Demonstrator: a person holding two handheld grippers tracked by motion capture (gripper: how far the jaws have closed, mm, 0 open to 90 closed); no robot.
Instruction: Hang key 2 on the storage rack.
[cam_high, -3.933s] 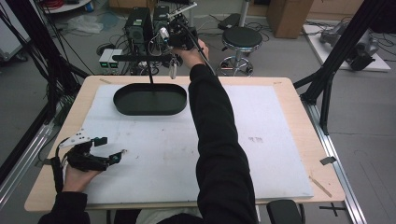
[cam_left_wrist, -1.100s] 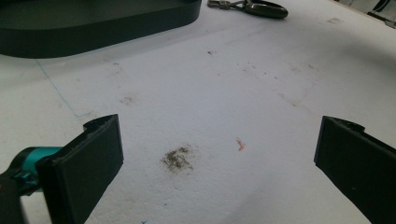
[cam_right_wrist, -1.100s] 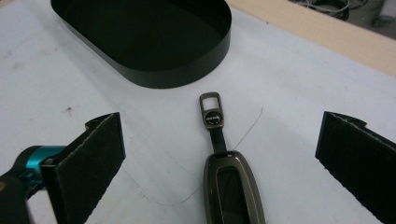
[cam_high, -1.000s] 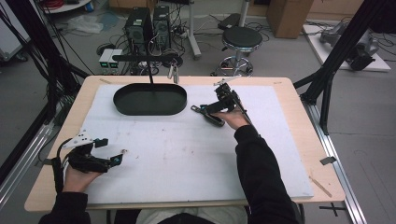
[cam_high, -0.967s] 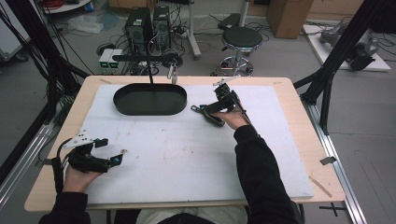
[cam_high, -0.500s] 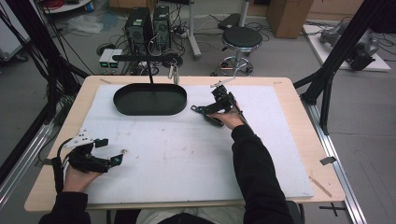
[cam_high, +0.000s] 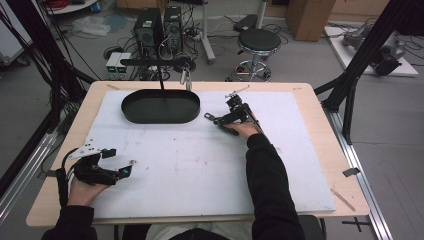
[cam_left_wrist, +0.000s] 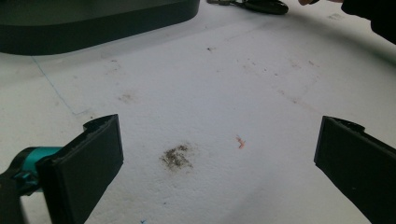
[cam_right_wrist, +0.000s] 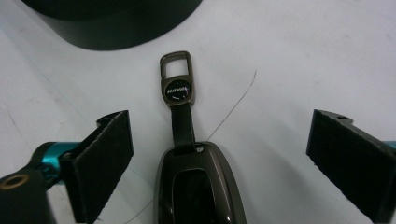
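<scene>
A dark glossy key fob lies flat on the white mat. Its strap and metal clip point toward the black oval tray. My right gripper is open, one jaw on each side of the fob and neither touching it. In the high view the right gripper sits just right of the tray, with the fob under it. My left gripper rests open near the front left corner, and its own view has bare stained mat between the jaws.
A black post rises from the tray to a crossbar, from which a small metal piece hangs. The wooden table edge frames the mat. A stool, computers and cables stand on the floor beyond the table.
The right arm drew back from the crossbar beyond the table to the mat right of the tray. Over the last second it shifted only slightly. The left gripper stayed put.
</scene>
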